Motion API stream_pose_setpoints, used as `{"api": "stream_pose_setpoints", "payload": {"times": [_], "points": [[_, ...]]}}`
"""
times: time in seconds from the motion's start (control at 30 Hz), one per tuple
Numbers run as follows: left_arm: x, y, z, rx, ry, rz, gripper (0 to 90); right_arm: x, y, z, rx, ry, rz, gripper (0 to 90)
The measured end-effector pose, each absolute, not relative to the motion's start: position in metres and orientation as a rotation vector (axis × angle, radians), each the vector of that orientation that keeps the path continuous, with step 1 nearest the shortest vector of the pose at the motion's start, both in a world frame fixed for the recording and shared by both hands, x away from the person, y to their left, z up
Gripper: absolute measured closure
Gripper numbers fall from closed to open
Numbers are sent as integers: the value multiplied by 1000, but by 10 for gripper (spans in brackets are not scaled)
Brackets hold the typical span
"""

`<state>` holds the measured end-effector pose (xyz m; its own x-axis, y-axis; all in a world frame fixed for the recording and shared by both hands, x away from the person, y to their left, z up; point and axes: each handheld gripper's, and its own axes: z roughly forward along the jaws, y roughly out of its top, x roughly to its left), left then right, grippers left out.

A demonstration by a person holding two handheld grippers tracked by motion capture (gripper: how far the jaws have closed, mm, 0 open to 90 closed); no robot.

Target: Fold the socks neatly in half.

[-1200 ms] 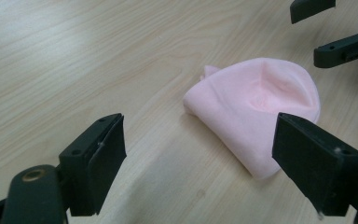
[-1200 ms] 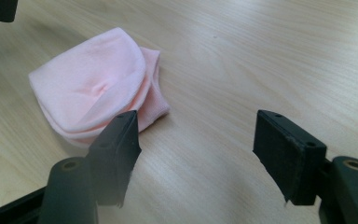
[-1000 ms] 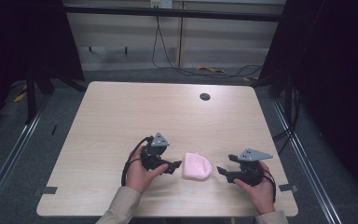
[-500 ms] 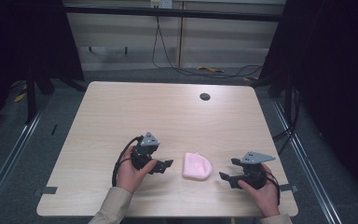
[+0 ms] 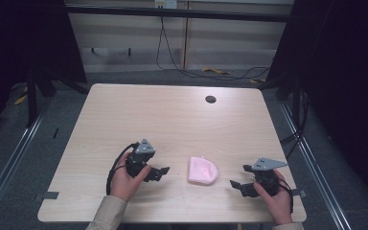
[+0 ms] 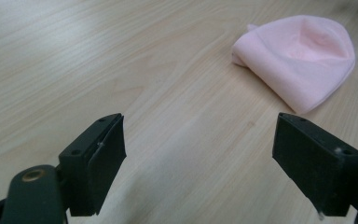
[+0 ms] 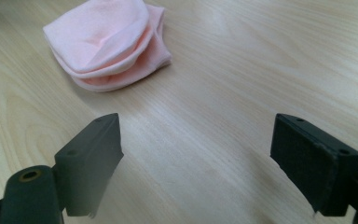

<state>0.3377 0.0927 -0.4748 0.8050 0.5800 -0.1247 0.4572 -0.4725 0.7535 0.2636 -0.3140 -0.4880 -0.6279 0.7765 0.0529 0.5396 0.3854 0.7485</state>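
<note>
On the pale wooden table, we see the small folded pink knit cap between 2 spread-jawed tools: left gripper at 9 o'clock, right gripper at 3; no readable writing.

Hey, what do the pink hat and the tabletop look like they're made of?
The pink hat looks like soft knit or fleece fabric, matte, folding limply in layers. The tabletop appears to be light wood or wood-look laminate: printed-looking grain with a smooth, faint sheen. Which one, I can't tell.
</note>
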Motion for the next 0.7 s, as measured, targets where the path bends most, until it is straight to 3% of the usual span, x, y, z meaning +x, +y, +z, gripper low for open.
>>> {"api": "stream_pose_setpoints", "payload": {"times": [0.7], "points": [[330, 141, -497, 2152, 837, 213, 170, 258, -328, -494, 1159, 2366, 1016, 159]]}}
